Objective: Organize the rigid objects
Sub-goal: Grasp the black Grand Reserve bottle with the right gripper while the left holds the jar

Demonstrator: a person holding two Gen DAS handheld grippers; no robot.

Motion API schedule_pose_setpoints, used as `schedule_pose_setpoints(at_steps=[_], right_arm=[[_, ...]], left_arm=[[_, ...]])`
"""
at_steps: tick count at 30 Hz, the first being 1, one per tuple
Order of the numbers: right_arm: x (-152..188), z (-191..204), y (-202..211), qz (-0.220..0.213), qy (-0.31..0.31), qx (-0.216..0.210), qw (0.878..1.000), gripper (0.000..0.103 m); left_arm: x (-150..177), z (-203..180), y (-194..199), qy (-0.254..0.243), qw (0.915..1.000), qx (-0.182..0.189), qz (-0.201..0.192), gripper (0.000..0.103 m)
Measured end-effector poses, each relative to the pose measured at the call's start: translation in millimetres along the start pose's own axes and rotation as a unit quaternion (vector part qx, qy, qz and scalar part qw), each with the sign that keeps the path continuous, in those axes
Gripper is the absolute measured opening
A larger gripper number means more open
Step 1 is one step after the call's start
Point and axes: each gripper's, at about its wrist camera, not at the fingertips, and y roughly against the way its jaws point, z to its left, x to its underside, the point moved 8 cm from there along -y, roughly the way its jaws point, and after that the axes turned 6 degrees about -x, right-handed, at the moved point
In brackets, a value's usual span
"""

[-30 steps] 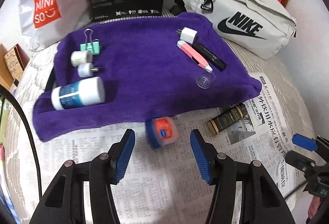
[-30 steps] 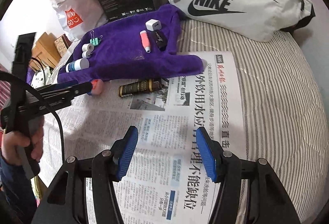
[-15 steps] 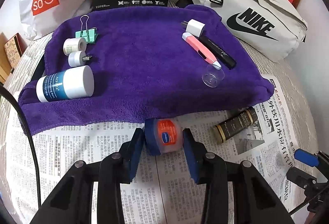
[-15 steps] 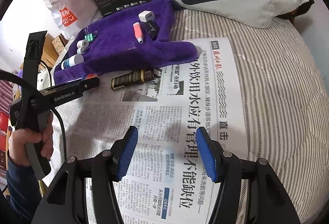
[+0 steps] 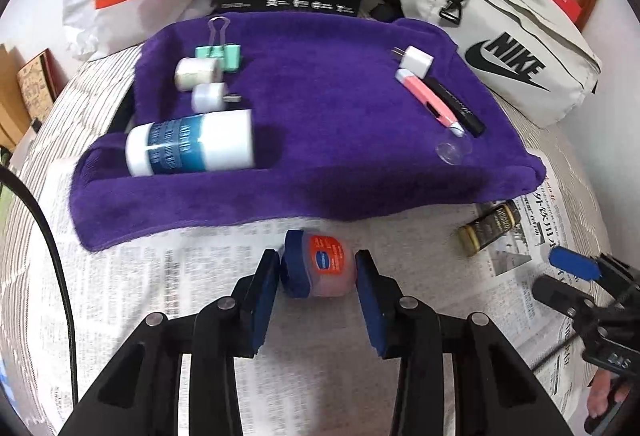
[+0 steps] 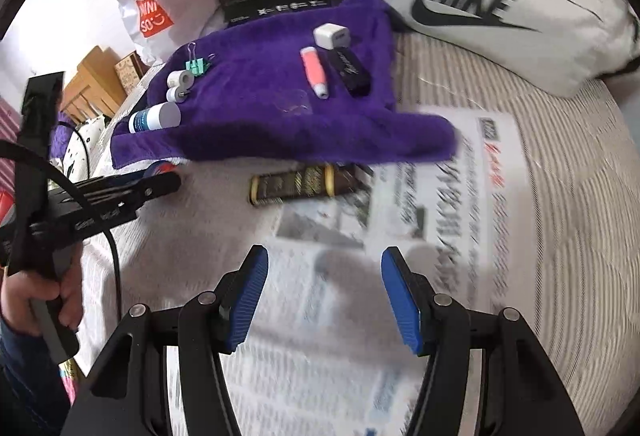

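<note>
Vaseline jar (image 5: 318,267) is sitting on its side between the blue pads of the left claw (image 5: 316,290), which is pinching it over the newspaper (image 5: 208,276) just beside the purple towel's (image 5: 320,140) near edge. Its rounded wall is risking a slip or roll. Right claw (image 6: 324,292) is hanging spread, holding nothing, near the dark tube (image 6: 300,182).

Vaseline jar (image 5: 324,268) between left gripper (image 5: 316,300) fingers (image 5: 264,296)
</note>
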Motion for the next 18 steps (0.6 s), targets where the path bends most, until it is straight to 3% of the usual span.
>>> schedule_pose_setpoints(at_steps=[5,11,15,18], right_arm=[[-9.0,6.5,-11.0,-0.005,0.019,0.01,1.0,0.067],[-23.8,3.4,-17.5,-0.011,-0.033,0.003,0.999,0.067],[-40.4,-0.1,-24.3,-0.028,-0.049,0.042,0.998,0.067],[-45.7,0.2,-30.4,-0.03,-0.061,0.046,0.997,0.067]], left_arm=[[1.5,5.2,0.4,-0.001,1.0,0.004,0.003,0.037],[2.4,3.8,-2.3,-0.001,0.9999,0.014,0.005,0.037],[3.4,5.1,-0.5,-0.004,0.9998,0.018,0.005,0.037],[5.4,10.5,1.3,-0.007,0.9998,0.016,0.005,0.037]])
